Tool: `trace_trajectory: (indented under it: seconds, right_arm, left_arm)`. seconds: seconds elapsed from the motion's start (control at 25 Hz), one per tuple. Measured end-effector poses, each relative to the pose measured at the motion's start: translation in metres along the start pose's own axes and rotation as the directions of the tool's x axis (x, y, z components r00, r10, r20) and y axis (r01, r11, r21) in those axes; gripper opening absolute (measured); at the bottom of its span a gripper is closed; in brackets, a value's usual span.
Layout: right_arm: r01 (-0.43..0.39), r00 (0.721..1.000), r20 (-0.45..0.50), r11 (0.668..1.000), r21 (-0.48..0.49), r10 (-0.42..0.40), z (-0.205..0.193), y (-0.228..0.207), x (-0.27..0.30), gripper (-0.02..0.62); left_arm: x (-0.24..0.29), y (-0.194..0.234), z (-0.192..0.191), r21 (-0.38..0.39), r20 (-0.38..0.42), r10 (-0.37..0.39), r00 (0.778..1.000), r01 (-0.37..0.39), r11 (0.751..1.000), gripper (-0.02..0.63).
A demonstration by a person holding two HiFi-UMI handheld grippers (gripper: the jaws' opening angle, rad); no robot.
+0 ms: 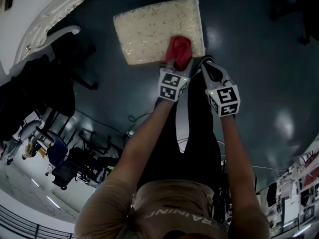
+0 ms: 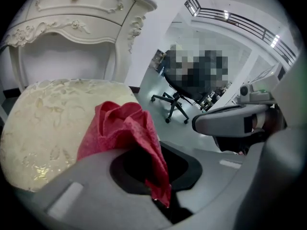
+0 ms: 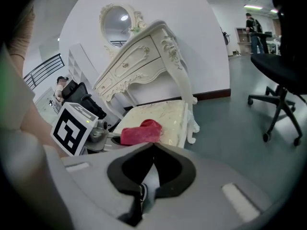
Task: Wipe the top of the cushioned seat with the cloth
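Observation:
The cream cushioned seat [image 1: 149, 31] lies ahead of me on the dark floor. A red cloth [image 1: 179, 49] rests bunched on the seat's near right corner. My left gripper [image 1: 180, 64] is shut on the cloth; in the left gripper view the cloth [image 2: 127, 128] hangs pinched between the jaws of the left gripper [image 2: 152, 174], over the seat [image 2: 48, 123]. My right gripper [image 1: 205, 62] hovers just right of it, off the seat's corner, with nothing held. In the right gripper view the right gripper [image 3: 152, 146] is shut, and the cloth [image 3: 139, 132] sits on the seat [image 3: 170, 114] beyond it.
A white carved dressing table [image 2: 72, 13] stands behind the seat, with its mirror [image 3: 120, 18] above. A black office chair [image 3: 283, 80] stands to the right, another black chair [image 1: 65, 49] to the left. A white table leg [image 3: 189, 104] borders the seat.

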State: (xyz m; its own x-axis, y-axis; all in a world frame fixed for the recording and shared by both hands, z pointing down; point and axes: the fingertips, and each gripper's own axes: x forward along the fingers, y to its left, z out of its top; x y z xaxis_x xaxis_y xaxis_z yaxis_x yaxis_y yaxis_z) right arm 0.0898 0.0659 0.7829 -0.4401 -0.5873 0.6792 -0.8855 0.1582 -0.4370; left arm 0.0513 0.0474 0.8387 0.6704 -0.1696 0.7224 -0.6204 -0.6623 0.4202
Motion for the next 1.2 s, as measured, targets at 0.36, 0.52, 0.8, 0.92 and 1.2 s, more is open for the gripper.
trace_trajectory:
  seconds: [0.36,0.52,0.8,0.92,1.2]
  right_arm:
    - [0.052,0.998,0.026,0.998,0.042,-0.053,-0.011,-0.049,-0.031,0.002]
    - [0.071,0.997,0.031,0.995,0.064,-0.073,-0.017,-0.070,-0.044,0.002]
    - [0.098,0.994,0.047,0.991,0.088,-0.103,-0.012,-0.089,-0.066,0.002]
    - [0.106,0.992,0.062,0.990,0.090,-0.112,-0.003,-0.090,-0.074,0.002]
    - [0.109,0.990,0.079,0.992,0.066,-0.114,0.024,-0.074,-0.101,0.002]
  left_arm:
    - [0.040,-0.046,0.003,0.044,-0.045,-0.087,0.995,0.088,0.995,0.038]
    - [0.052,-0.068,0.004,0.045,-0.073,-0.145,0.987,0.149,0.988,0.038]
    - [0.061,-0.117,0.022,0.076,-0.089,-0.247,0.965,0.254,0.964,0.038]
    - [0.055,-0.129,0.032,0.106,-0.086,-0.267,0.960,0.275,0.956,0.038]
    - [0.017,-0.145,0.056,0.149,-0.088,-0.288,0.954,0.298,0.943,0.038]
